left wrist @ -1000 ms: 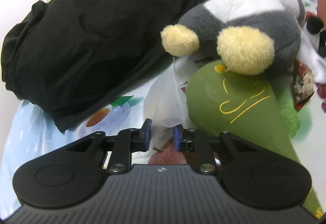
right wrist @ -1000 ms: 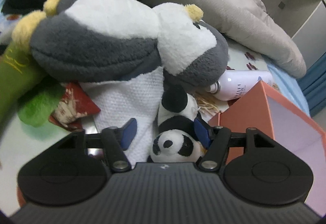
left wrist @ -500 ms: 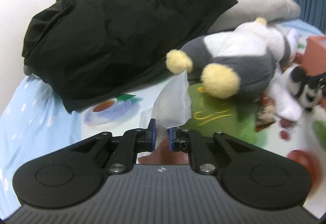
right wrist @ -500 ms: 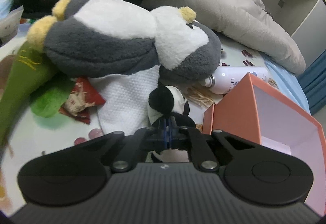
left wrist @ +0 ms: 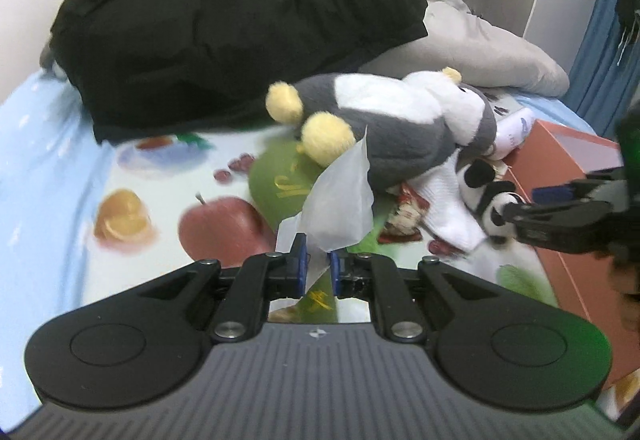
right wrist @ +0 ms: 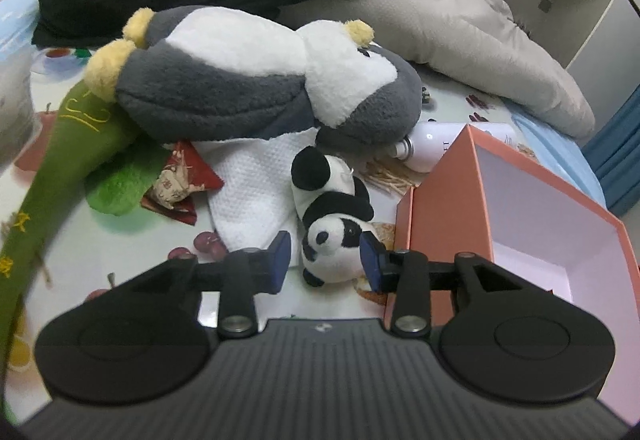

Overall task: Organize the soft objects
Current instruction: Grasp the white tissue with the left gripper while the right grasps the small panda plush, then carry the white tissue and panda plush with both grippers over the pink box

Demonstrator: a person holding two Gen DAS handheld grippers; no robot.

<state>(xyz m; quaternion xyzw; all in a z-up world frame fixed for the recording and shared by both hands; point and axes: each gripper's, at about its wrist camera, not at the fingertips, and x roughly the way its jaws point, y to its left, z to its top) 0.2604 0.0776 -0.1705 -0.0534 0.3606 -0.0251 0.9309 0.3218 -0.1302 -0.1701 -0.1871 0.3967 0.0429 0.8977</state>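
Observation:
My left gripper (left wrist: 317, 270) is shut on a white plastic bag (left wrist: 338, 199) and holds it above the fruit-print sheet (left wrist: 120, 175). My right gripper (right wrist: 324, 258) is open, its blue pads on either side of a small panda plush (right wrist: 332, 224) that lies on the sheet; it also shows in the left wrist view (left wrist: 486, 195). A grey and white penguin plush (right wrist: 256, 79) lies behind it over a white towel (right wrist: 252, 195) and a green plush (right wrist: 68, 143).
An open orange box (right wrist: 520, 207) stands right of the panda. A white bottle (right wrist: 432, 143) lies behind it. A black garment (left wrist: 224, 23) and a grey pillow (right wrist: 460, 39) lie at the back. A red packet (right wrist: 180, 187) lies beside the towel.
My left gripper has shut on the white bag and lifted it back from the pile. My right gripper shut near the panda, then opened around it.

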